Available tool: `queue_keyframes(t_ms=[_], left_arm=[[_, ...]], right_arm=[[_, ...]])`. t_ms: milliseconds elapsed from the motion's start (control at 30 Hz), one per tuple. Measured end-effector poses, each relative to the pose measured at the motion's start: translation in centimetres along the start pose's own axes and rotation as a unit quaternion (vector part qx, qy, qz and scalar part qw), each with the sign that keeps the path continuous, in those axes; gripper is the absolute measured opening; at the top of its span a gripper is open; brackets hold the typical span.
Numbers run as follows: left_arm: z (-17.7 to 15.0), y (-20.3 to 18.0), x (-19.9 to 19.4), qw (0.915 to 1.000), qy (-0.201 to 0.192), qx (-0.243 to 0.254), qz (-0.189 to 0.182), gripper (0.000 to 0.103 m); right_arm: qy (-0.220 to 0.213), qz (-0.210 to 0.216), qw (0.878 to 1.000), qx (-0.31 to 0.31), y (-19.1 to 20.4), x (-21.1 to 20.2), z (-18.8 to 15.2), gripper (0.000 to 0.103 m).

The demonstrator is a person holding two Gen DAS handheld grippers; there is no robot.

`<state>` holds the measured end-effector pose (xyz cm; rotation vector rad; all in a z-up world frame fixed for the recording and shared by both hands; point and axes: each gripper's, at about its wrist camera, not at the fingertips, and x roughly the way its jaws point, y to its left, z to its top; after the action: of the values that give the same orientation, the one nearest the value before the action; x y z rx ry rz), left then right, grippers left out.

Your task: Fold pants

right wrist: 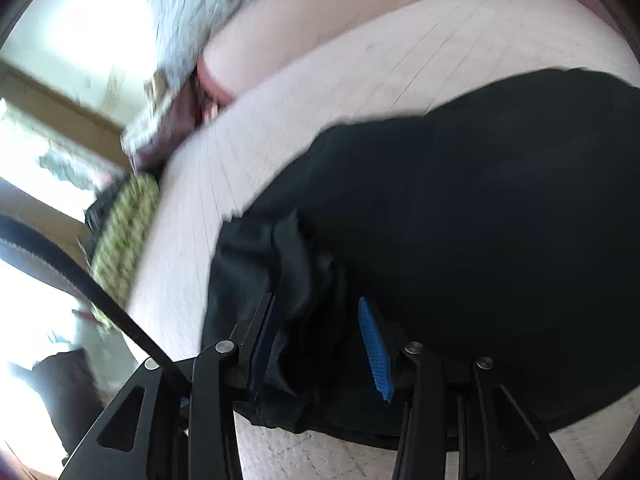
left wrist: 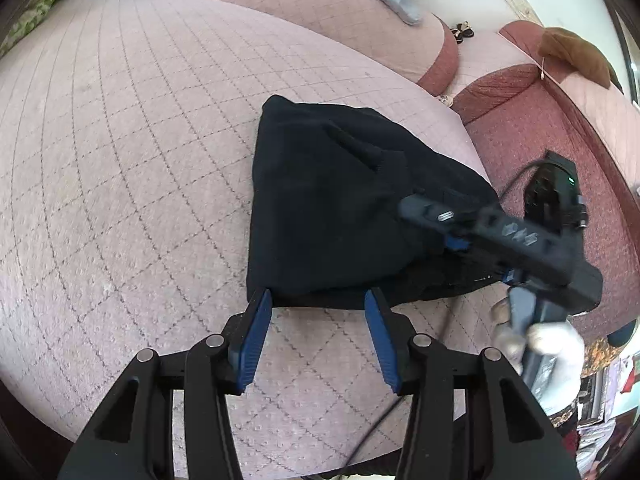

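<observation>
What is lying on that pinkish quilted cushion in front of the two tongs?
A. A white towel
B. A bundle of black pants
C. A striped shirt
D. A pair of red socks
B: black pants lie bunched on the quilted cushion, with the open left tongs just short of their near edge.

One pair of black pants (left wrist: 332, 200) lies just beyond the fingertips. Two grippers show: the left gripper (left wrist: 318, 300) and the right gripper (right wrist: 316, 308). Each has two blue-padded fingers (left wrist: 256, 336).
</observation>
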<state>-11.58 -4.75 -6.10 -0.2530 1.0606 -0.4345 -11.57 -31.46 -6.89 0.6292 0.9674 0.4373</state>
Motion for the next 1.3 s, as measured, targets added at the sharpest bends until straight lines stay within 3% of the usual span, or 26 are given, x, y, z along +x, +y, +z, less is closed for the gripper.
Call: queue_keyframes(t_ms=[100, 200, 333, 400, 500, 533, 600, 667, 733, 833, 967, 1033, 1100, 1200, 1300], left_arm=[[-0.1, -0.3, -0.1, 1.0, -0.002, 0.005, 0.004, 0.048], [-0.2, -0.2, -0.3, 0.9999, -0.003, 0.007, 0.007, 0.048], [0.0, -0.3, -0.7, 0.9998, -0.009, 0.014, 0.011, 0.048], [0.2, -0.4, -0.8, 0.9998, -0.01, 0.012, 0.009, 0.048], [0.7, -0.9, -1.0, 0.9999, -0.011, 0.013, 0.001, 0.048], [0.9, -1.3, -1.1, 0.9998, -0.012, 0.017, -0.002, 0.048], [1.1, -2.3, -1.2, 0.9995, -0.013, 0.03, -0.008, 0.048], [1.4, -3.4, -1.2, 0.9989, -0.012, 0.043, -0.014, 0.048], [2.1, -5.1, -0.8, 0.9979, -0.005, 0.059, -0.027, 0.048], [4.3, -8.8, 0.9, 0.9943, 0.035, 0.075, -0.067, 0.049], [8.2, -16.2, 3.7, 0.986, 0.062, 0.125, -0.091, 0.049], [9.7, -20.8, 5.3, 0.9797, 0.053, 0.176, -0.08, 0.051], [10.8, -24.6, 7.4, 0.9732, 0.05, 0.216, -0.061, 0.051], [11.9, -27.4, 10.6, 0.9693, 0.068, 0.232, -0.046, 0.051], [12.9, -29.3, 14.3, 0.9659, 0.094, 0.24, -0.027, 0.051]], right_arm=[[0.009, -0.099, 0.992, -0.078, 2.6, 0.9, -0.4, 0.03], [0.002, -0.147, 0.984, -0.099, 2.9, 1.0, -0.6, 0.031], [-0.015, -0.126, 0.989, -0.07, 1.2, -0.8, -0.5, 0.031], [-0.043, -0.142, 0.987, -0.062, 0.4, -2.4, -0.5, 0.033], [-0.114, -0.12, 0.986, -0.033, -2.1, -6.7, -1.1, 0.034], [-0.144, -0.119, 0.982, -0.022, -3.2, -8.6, -1.7, 0.037], [-0.193, -0.13, 0.972, -0.003, -5.0, -11.5, -3.0, 0.061], [-0.235, -0.15, 0.96, 0.033, -8.1, -14.1, -4.8, 0.068], [-0.243, -0.158, 0.954, 0.08, -10.8, -15.4, -6.4, 0.068], [-0.219, -0.13, 0.954, 0.16, -15.6, -15.5, -8.6, 0.069], [-0.221, -0.124, 0.955, 0.154, -15.1, -15.6, -7.9, 0.071], [-0.214, -0.116, 0.956, 0.164, -14.5, -14.7, -7.1, 0.08], [-0.224, -0.104, 0.952, 0.179, -14.2, -14.6, -6.4, 0.1], [-0.251, -0.07, 0.934, 0.243, -14.9, -14.5, -6.0, 0.103], [-0.23, -0.024, 0.944, 0.236, -15.1, -14.3, -5.3, 0.103]])
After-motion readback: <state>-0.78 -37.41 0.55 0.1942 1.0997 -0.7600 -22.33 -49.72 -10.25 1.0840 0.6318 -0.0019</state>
